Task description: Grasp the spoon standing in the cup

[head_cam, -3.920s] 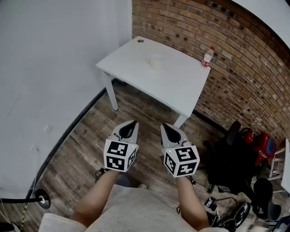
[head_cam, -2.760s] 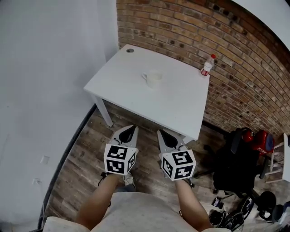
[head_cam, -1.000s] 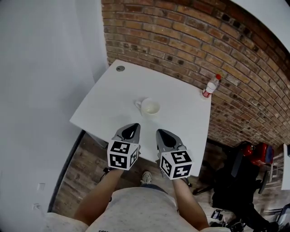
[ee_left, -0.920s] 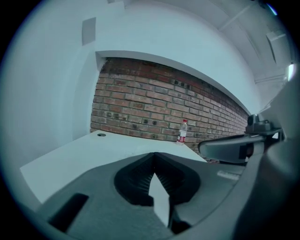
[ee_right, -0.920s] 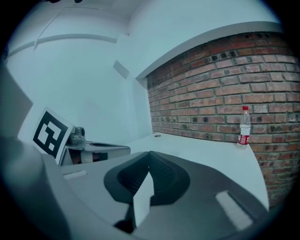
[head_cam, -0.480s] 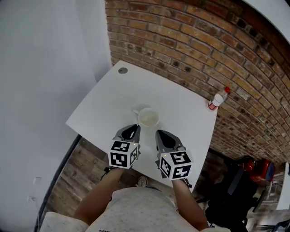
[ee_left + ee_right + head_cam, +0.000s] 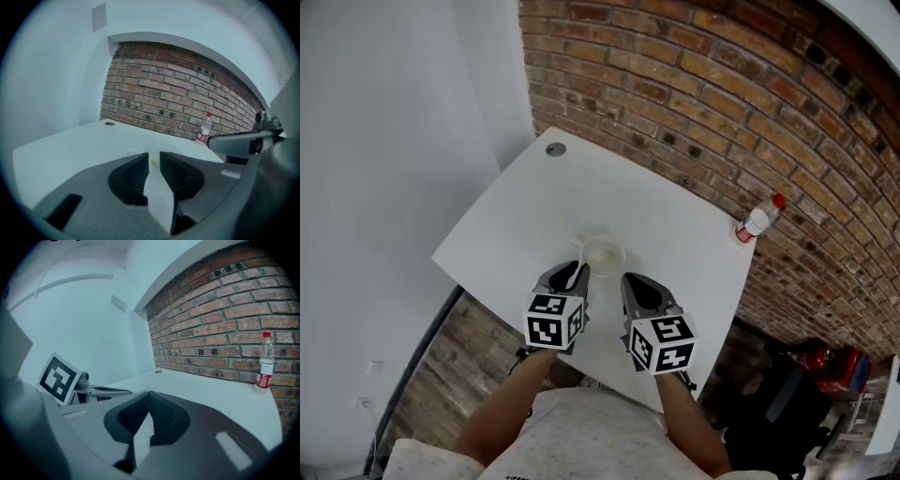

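A pale cup stands on the white table, near its middle. I cannot make out a spoon in it from the head view. My left gripper hovers just short of the cup's near left side, its jaws a narrow gap apart with nothing between them. In the left gripper view the gripper hides most of the cup. My right gripper is level with it, just right of the cup, tips together and empty; its own view shows the gripper pointing past the cup.
A small plastic bottle with a red cap and label stands at the table's far right corner by the brick wall. A round cable hole sits at the far left corner. Wooden floor lies below the near edge.
The person has walked up to the table. Both grippers, formerly over the floor, now reach over the table's near edge with their tips beside the cup.
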Tool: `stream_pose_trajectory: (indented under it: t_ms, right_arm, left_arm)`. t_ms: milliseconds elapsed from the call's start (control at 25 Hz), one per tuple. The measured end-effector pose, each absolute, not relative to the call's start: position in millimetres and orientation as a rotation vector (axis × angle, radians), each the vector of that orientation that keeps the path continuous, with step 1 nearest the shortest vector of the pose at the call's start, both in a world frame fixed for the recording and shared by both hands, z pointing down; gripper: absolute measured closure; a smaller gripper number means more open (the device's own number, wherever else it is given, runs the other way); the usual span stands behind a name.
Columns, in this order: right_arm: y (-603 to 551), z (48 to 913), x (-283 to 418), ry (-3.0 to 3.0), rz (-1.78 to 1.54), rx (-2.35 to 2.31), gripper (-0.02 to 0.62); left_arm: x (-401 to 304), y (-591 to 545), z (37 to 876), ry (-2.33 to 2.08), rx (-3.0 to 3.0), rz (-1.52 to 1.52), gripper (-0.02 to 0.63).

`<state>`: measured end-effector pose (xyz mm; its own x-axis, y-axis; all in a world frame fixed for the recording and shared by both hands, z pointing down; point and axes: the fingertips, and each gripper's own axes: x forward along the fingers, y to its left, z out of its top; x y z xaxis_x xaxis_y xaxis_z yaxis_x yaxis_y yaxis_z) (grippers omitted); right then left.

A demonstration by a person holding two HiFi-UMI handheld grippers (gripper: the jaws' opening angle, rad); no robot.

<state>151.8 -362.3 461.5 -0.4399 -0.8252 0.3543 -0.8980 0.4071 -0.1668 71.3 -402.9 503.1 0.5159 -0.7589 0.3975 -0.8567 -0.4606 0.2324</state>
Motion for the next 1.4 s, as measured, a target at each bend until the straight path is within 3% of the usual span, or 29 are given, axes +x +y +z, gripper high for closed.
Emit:
stream_pose_trajectory:
  t_ms: [280,560,640,1400]
  right_arm:
    - [-370.2,466.6,158.4,-2.441,0.510,1.513,0.588]
    - [-373.9,474.4,165.5,-2.423,0.534,1.524,0.588]
    - [-373.8,474.8,165.0,-2.424,0.537,1.522,0.588]
    - [-357.2,459.7,151.6,-2.438,0.498,1.552,0.588]
  left_arm:
    - [71.9,-411.8,509.8,-1.354,2.306,0.352,0.529]
    - [72.8,-413.4,509.6,-1.380,2.271,0.340,0.563]
    - [72.9,-412.4,508.5,-1.390,2.281,0.362,0.600]
    - [67.8,-398.5,482.4,-1.342,2.383,0.332,0.601]
